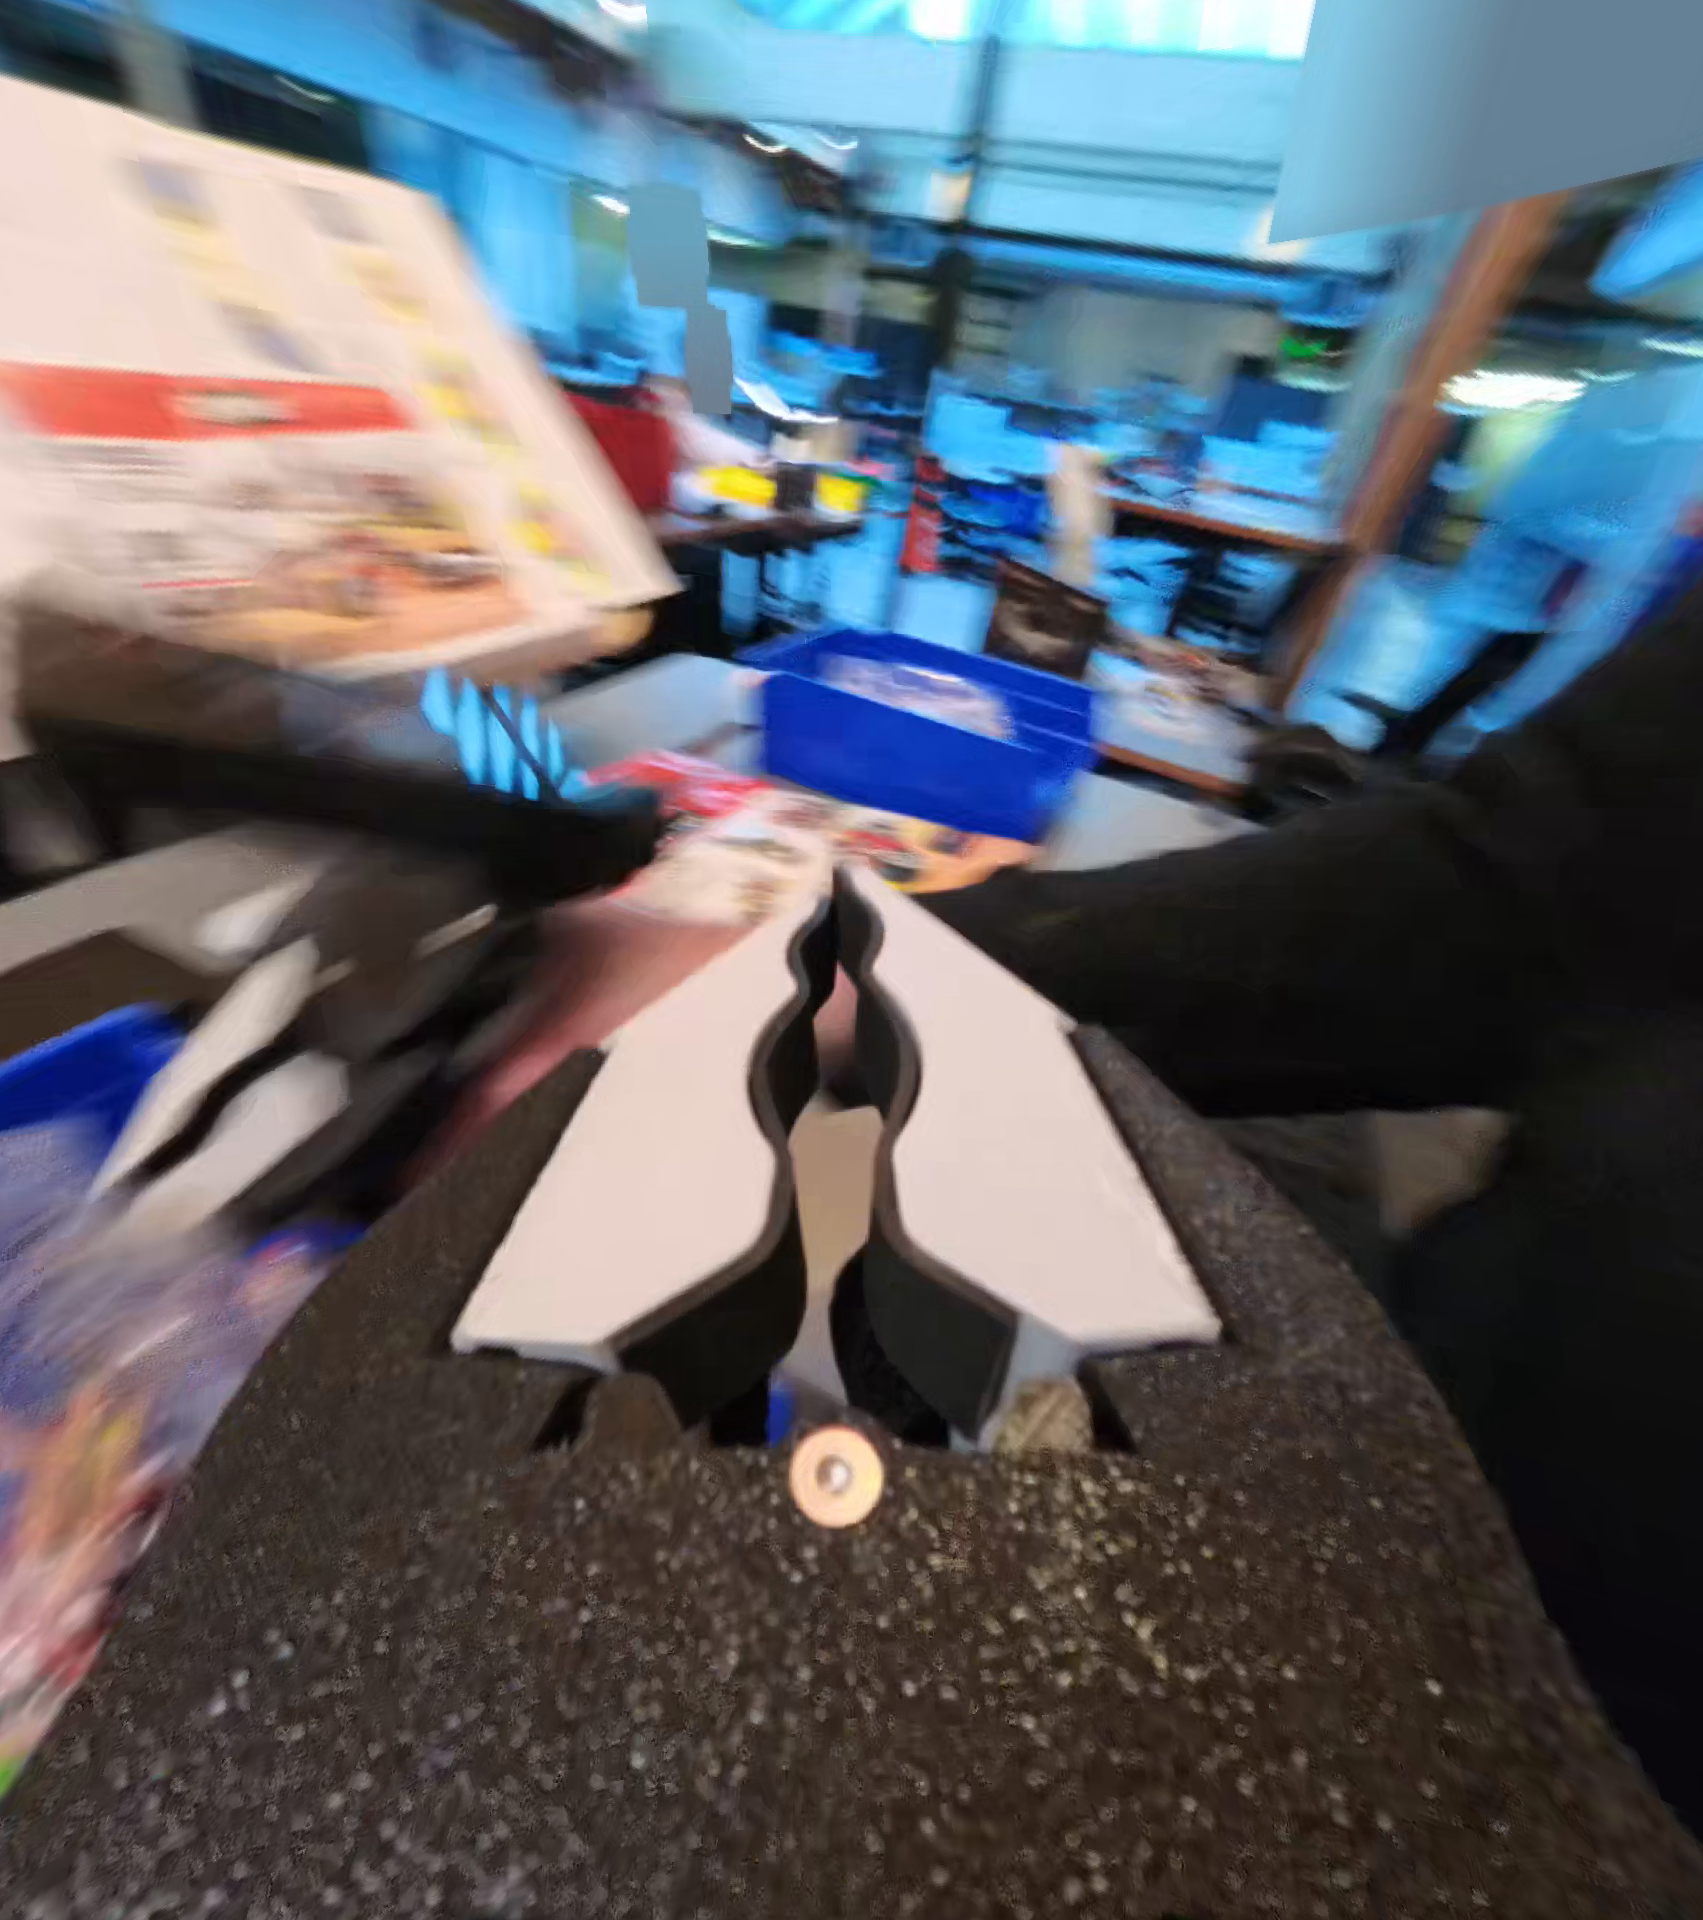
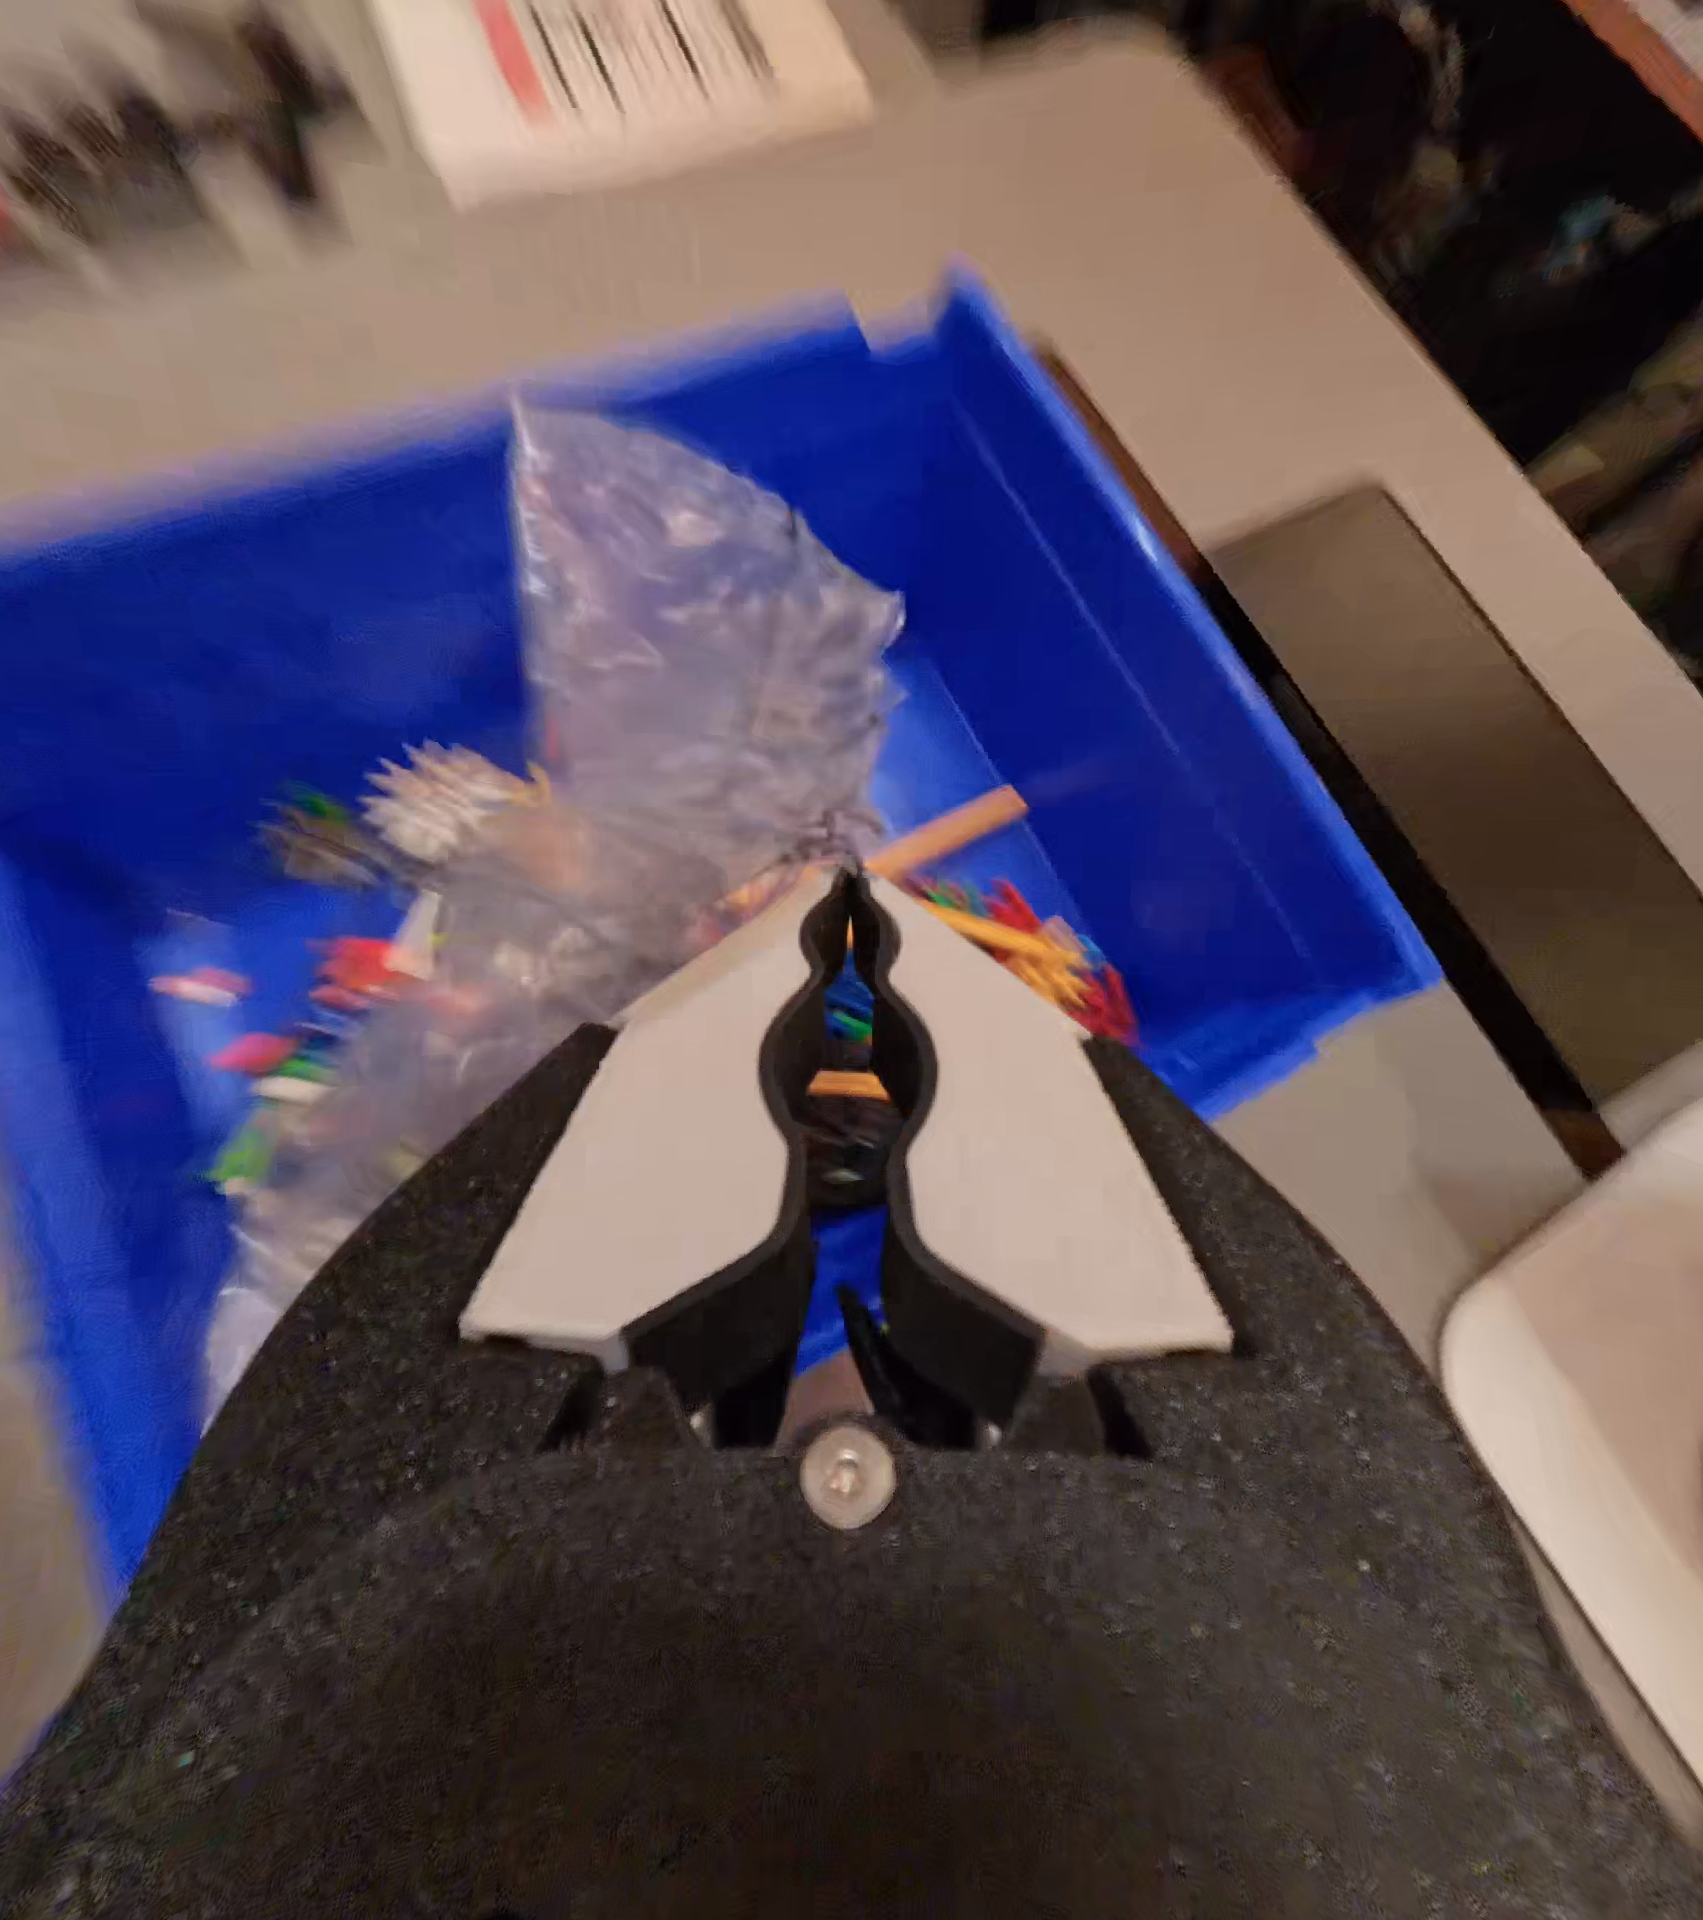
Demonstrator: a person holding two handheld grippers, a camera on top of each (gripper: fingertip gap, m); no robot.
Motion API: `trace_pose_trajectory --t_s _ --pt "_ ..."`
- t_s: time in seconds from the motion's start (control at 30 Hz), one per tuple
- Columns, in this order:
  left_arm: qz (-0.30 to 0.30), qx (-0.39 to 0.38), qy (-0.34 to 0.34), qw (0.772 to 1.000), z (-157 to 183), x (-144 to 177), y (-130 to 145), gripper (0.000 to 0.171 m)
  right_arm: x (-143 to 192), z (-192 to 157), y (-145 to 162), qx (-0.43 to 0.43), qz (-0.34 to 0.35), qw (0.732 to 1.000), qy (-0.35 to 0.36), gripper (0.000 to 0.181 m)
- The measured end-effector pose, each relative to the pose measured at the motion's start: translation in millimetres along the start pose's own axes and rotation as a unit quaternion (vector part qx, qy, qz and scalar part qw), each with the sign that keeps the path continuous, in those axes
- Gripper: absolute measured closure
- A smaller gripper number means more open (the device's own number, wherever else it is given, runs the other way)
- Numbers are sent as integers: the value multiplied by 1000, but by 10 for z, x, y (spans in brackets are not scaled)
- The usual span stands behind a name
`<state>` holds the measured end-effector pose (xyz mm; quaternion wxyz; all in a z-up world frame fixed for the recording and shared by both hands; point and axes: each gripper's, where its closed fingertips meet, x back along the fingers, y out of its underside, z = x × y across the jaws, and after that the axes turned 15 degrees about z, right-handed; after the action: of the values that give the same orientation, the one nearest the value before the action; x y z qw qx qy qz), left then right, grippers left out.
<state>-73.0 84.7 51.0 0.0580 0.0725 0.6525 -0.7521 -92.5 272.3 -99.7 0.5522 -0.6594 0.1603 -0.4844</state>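
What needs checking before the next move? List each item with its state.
1. Right gripper shut on the clear plastic bag: ok.
2. Bag above the blue bin: ok.
3. Bag closed: cannot tell, blurred.
4. Left gripper empty: ok, tips together with nothing visible between them.
5. Second blue bin unobstructed: cannot tell.

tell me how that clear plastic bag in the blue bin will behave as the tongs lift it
Probably floppy: the clear plastic bag is crinkled film, pinched at one corner by the right tongs, so it should sag and swing. Likely light. The small coloured pieces lie in the blue bin; whether any are inside the bag is too blurred to tell.
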Motion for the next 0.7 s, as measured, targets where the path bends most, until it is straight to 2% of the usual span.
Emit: trace_pose_trajectory --t_s 0.03,0.07,0.1,0.13,0.17,0.23,0.3,0.33,0.43,0.47,0.6,0.63,0.7 --pt "-66 -88 9 994 120 -138 152 171 -67 -5 64 -40 1 999 -20 181" --pt "-110 -143 -20 983 -9 -186 277 171 -46 -27 -16 -65 20 997 -36 181" --pt "-88 -74 -37 993 -156 -154 285 171 6 -34 -115 -48 30 998 -38 181" --pt "-78 -50 -61 994 -337 -27 295 171 49 -87 -200 -36 37 997 -52 181" --pt "-85 -63 -85 991 -482 111 303 171 78 -133 -252 -29 41 997 -64 181" --pt "-81 -35 -131 987 -688 305 276 171 107 -157 -274 -42 48 995 -74 181" --pt "-83 -38 -215 972 -998 509 286 171 154 -211 -340 -65 71 992 -85 181" --pt "-76 -32 -230 970 -1065 552 297 162 181 -245 -373 -62 77 992 -84 181" --pt "-110 -37 -264 957 -1176 547 462 118 251 -363 -476 -72 90 989 -88 181" --pt "-98 -21 -254 962 -1141 486 462 109 260 -390 -491 -75 92 989 -87 181" --pt "-89 24 -278 956 -1269 494 526 76 311 -417 -520 -73 96 990 -73 181" --pt "-76 34 -270 959 -1254 471 517 76 336 -430 -539 -91 102 987 -79 181" --pt "-52 28 -242 968 -1161 409 446 86 389 -479 -586 -141 115 978 -104 181"
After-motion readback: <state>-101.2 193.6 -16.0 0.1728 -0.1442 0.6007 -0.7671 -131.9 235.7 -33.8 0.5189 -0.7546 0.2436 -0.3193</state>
